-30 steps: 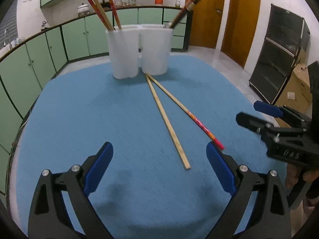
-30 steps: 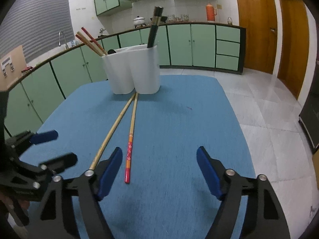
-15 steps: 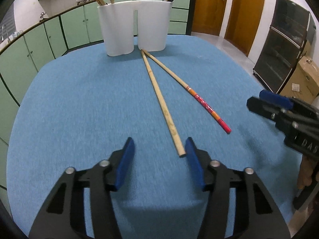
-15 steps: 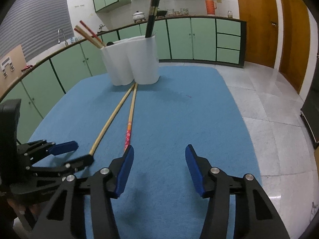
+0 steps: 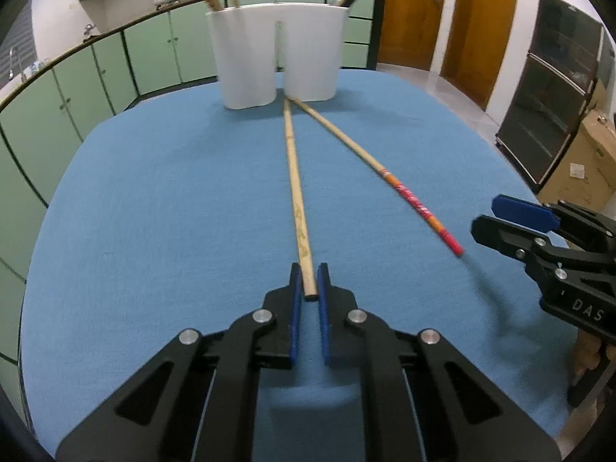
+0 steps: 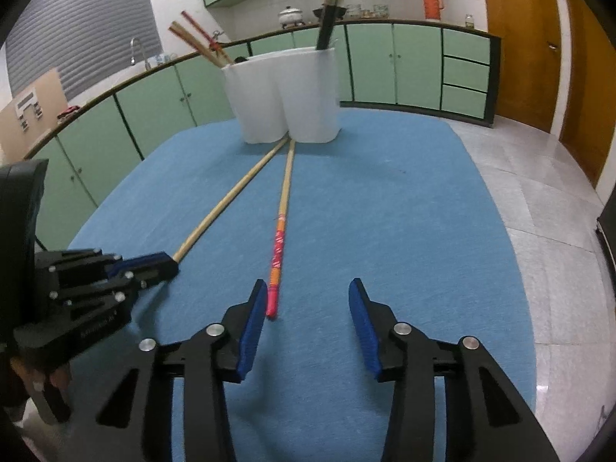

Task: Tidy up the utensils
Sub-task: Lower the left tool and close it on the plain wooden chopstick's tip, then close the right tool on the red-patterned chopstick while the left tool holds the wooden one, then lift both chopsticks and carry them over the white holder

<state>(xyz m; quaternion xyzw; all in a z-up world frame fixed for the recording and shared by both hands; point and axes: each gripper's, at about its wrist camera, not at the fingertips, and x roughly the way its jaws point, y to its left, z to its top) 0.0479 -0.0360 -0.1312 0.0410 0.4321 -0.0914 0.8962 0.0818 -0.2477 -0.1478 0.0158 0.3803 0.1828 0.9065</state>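
Two long chopsticks lie on the blue table cloth, their far ends at a white two-part holder. My left gripper is shut on the near end of the plain bamboo chopstick, seen also in the right wrist view. The red-tipped chopstick lies to its right. My right gripper is open, its left finger beside the red tip; it also shows in the left wrist view. The holder contains several chopsticks.
Green kitchen cabinets curve behind the table. Wooden doors and a dark glass cabinet stand at the right, with a cardboard box on the floor. The table's right edge drops to a tiled floor.
My left gripper moved forward and closed on the bamboo chopstick's near end. My right gripper advanced toward the red-tipped chopstick and stays open.
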